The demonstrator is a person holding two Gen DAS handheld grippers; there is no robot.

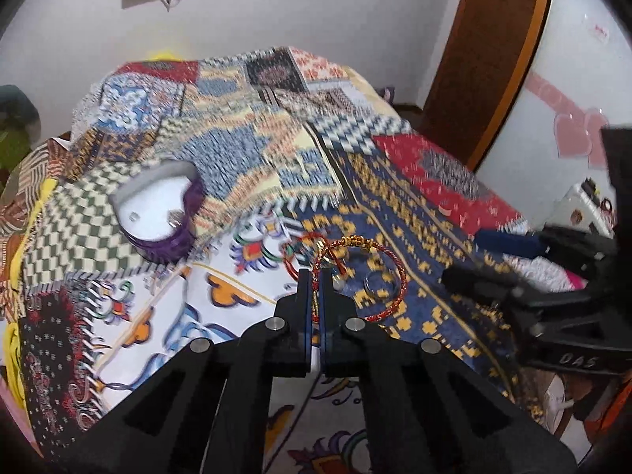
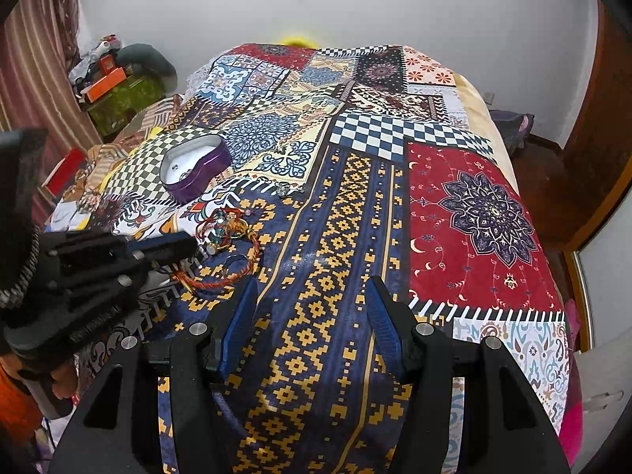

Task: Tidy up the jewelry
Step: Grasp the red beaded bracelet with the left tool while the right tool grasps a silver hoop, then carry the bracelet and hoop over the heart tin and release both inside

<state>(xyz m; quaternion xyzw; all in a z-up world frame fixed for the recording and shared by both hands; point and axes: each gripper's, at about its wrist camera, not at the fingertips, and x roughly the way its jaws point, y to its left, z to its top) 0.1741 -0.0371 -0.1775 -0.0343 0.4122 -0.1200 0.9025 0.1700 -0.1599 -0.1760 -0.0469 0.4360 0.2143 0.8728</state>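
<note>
i operate both grippers over a bed (image 2: 470, 213) covered with a patchwork quilt. the left gripper (image 1: 315, 276) is clenched: its jaws stand together with the red-and-gold cord bracelet (image 1: 397, 276) pinched between them at the loop's near-left edge. the rest of the loop lies on the quilt, spreading away to the right and far side of the jaws. a small silver ring (image 1: 373, 282) rests inside the loop, apart from the jaws. a tangle of further red cord pieces (image 1: 300, 251) lies just beyond the jaws, touching the bracelet.

the right gripper (image 2: 312, 304) is released, jaws standing apart over bare quilt, nothing between them. in its view the jewelry pile (image 2: 221, 233) lies to the near left, and the left gripper is on it.

the open purple tin (image 1: 158, 213) sits on the quilt to the far left of the left jaws, well apart from the pile, with small items already inside. i judge it to be the destination.

the relation that governs the next move: the tin lies up and left of the held bracelet, on the left hand's own side, so the left hand is the nearer. i expect a lift, then a carry to the far left. risk: the neighbouring cords may snag and drag along.
</note>
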